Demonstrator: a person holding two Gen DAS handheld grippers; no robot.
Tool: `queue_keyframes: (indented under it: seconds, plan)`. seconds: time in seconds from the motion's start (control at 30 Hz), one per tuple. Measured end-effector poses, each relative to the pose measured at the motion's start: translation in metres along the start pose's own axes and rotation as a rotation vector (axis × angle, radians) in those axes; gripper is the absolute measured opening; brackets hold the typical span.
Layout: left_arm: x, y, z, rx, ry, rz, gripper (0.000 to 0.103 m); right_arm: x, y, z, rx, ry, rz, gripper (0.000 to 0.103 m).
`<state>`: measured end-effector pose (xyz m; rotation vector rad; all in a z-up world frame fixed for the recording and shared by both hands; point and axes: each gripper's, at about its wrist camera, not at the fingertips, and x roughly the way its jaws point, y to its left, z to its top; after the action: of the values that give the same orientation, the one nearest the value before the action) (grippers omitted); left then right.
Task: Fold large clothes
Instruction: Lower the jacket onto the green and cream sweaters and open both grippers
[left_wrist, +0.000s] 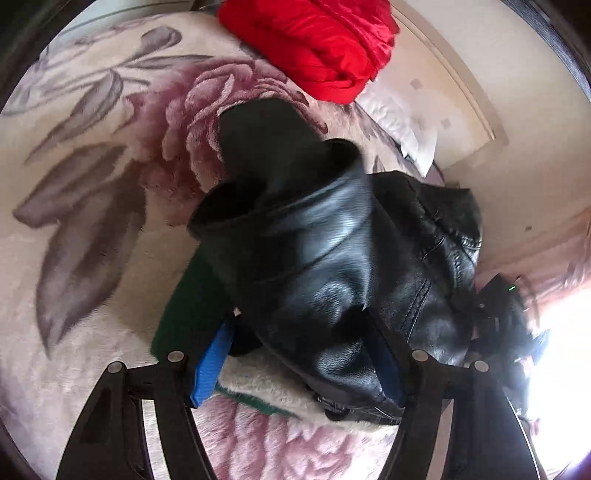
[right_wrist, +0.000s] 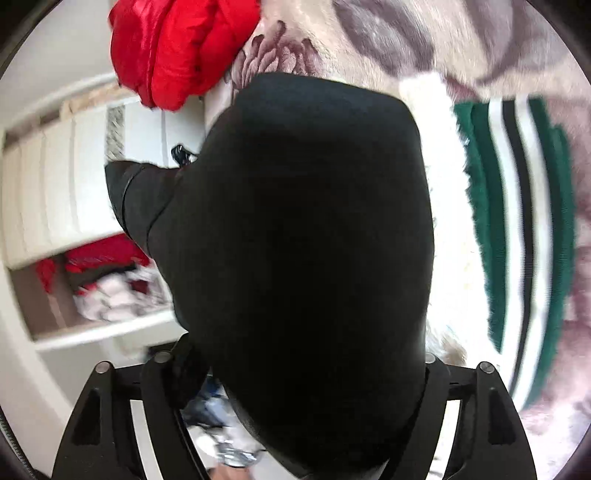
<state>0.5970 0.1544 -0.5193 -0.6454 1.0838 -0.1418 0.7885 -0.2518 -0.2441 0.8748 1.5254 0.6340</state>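
Black leather jacket (left_wrist: 351, 258) bunches between the left claw's (left_wrist: 299, 362) fingers, grip unclear. Right claw (right_wrist: 314, 369) unclear too. Best spread it flat first.

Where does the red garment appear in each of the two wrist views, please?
Left wrist view: the red garment lies at the top centre, beyond the black leather jacket.
Right wrist view: the red garment lies at the top left, above the black fabric that fills the middle.
Shared landmark: the floral blanket, under the garment in both views.
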Motion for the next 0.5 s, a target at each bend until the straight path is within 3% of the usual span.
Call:
queue_keyframes:
  seconds: [0.17,0.23,0.3,0.37,0.43,0.5]
  plan:
    - [-0.020,-0.016,-0.006,0.123,0.000,0.124,0.067,-0.025,0.054,-0.040,-0.170,-0.165,-0.375,0.089]
    - [-0.030,-0.025,-0.011,0.189,-0.027,0.209,0.068,-0.028,0.069,-0.061,-0.201,-0.240,-0.525,0.090]
    - [-0.036,-0.029,-0.011,0.241,-0.060,0.268,0.070,-0.019,0.074,-0.085,-0.219,-0.290,-0.691,0.099]
    - [-0.040,-0.037,-0.013,0.308,-0.064,0.356,0.098,-0.006,0.085,-0.114,-0.246,-0.346,-0.838,0.099]
    - [-0.046,-0.042,-0.015,0.362,-0.064,0.412,0.099,0.003,0.098,-0.141,-0.255,-0.381,-0.924,0.100]
    - [-0.058,-0.046,-0.018,0.393,-0.076,0.422,0.099,0.004,0.111,-0.166,-0.231,-0.428,-0.974,0.100]
